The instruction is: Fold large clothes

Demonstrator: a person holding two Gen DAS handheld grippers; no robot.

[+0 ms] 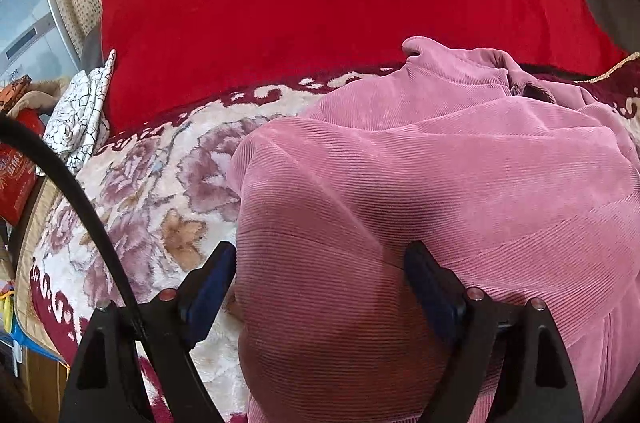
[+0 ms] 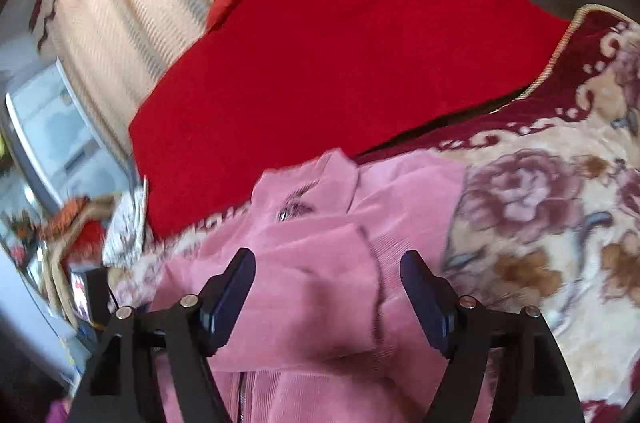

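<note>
A pink corduroy jacket lies on a floral blanket, its collar toward the far side and a sleeve folded across its front. My left gripper is open just above the jacket's left part, with its fingers straddling a raised fold. In the right wrist view the jacket has its collar and zipper showing. My right gripper is open above the folded sleeve and holds nothing. This view is blurred by motion.
A red blanket lies folded behind the jacket and also shows in the right wrist view. A white patterned cloth and red boxes sit at the left edge. A beige dotted curtain hangs behind.
</note>
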